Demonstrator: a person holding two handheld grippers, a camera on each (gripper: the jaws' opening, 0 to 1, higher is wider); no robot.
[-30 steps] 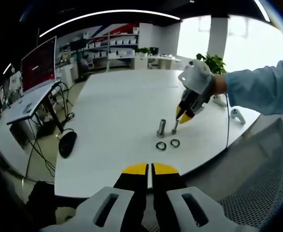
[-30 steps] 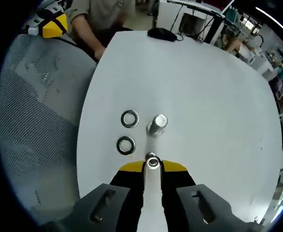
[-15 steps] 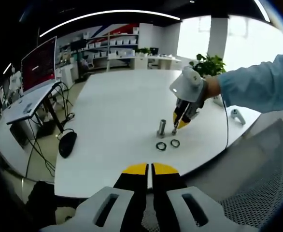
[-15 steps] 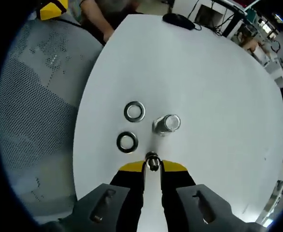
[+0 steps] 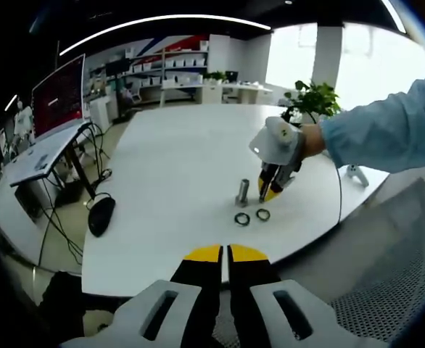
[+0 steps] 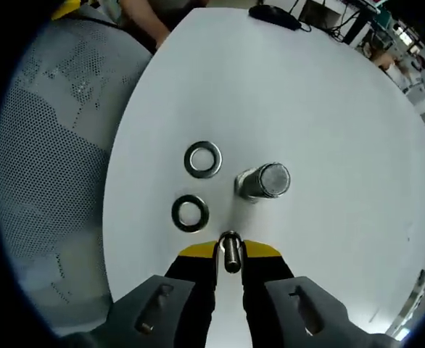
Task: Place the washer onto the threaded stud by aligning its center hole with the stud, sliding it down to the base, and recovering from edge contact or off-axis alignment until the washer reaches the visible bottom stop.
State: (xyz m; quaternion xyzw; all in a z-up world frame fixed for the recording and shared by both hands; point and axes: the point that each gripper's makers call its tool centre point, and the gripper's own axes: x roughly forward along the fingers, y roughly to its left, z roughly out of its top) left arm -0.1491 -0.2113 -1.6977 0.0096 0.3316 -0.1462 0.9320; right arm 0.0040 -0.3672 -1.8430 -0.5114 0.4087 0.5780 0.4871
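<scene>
- R gripper hangs above the surface, looking nearly straight down; its jaws pinch a small threaded stud that pokes out between the yellow tips. Seen from the left gripper view, same gripper is tipped down over the parts.
- L gripper sits well back, off the near edge of the surface; jaws pressed together, nothing in them.
- Two washers lie flat on the surface: the nearer washer just beside the R jaw tips, the farther washer a bit beyond it. Neither is on anything yet.
- A stubby metal cylinder stands upright near the washers, apart from both.
- Step in hand, as I read it: getting the stud set up so a washer can go on. Task barely begun.
- To do it well:
  - keep stud plumb; a tilt will make the washer hang up on the threads.
  - centre the hole over the stud tip before lowering, don't drag in from the side.
  - if washer rim catches, back off a touch, re-level, retry; no forcing.
  - washers are thin and flat on a smooth top; prob. hard to pinch, may skid.
  - check it sits at the bottom stop, not cocked.
</scene>
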